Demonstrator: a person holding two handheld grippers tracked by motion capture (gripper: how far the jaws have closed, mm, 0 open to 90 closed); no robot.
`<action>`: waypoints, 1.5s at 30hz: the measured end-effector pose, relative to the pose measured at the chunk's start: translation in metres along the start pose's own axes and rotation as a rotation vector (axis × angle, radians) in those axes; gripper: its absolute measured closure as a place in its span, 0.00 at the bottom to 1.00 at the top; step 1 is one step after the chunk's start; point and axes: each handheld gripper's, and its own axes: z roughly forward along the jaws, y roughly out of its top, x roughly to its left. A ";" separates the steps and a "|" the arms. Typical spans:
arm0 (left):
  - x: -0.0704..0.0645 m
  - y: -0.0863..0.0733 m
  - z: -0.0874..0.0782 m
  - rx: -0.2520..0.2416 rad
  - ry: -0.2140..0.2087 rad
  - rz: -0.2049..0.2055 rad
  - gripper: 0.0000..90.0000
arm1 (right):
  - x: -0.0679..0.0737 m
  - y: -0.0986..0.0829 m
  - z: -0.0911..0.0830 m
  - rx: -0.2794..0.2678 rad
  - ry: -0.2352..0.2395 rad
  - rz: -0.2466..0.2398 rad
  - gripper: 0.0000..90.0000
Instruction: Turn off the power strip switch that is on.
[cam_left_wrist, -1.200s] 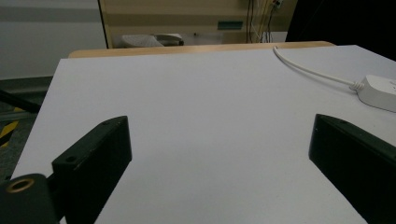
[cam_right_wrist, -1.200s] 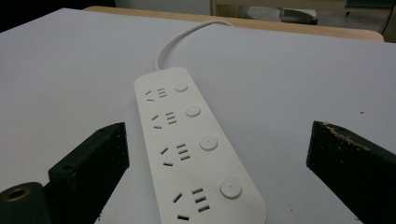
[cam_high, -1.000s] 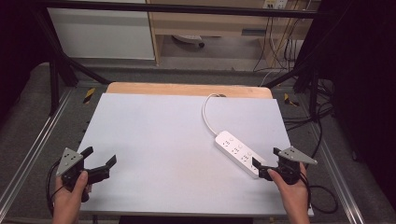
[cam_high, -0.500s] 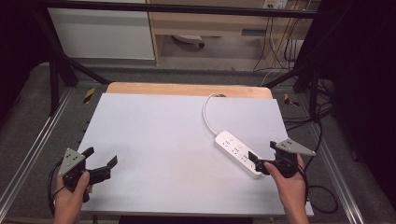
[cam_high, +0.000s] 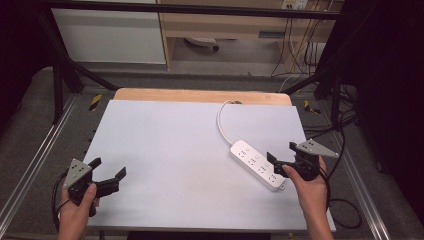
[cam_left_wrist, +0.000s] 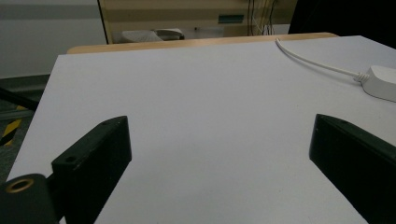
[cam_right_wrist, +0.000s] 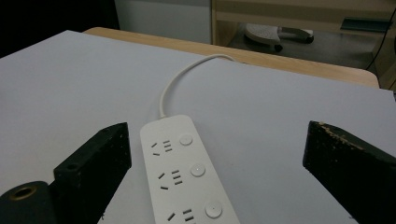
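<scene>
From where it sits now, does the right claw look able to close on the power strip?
Probably yes. The right claw is open at the near end of the power strip, whose body lies between its jaws in the right gripper view, and nothing stands between them on the white table.

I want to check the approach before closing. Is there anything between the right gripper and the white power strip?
Nothing visible stands in the way. The right gripper is open, and in its own view the power strip lies on the bare white table between its jaws, nearer the left one. Its cable runs away toward the far edge.
</scene>
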 end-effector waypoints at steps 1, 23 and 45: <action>0.000 0.000 0.000 0.000 0.001 0.002 0.06 | 0.000 0.000 0.001 0.000 -0.001 -0.003 0.10; -0.003 0.000 0.002 0.023 0.003 0.007 0.05 | 0.010 0.015 0.018 -0.034 0.074 0.001 0.06; -0.006 -0.001 0.002 0.021 -0.009 0.017 0.05 | 0.010 0.007 0.054 -0.034 0.048 -0.015 0.11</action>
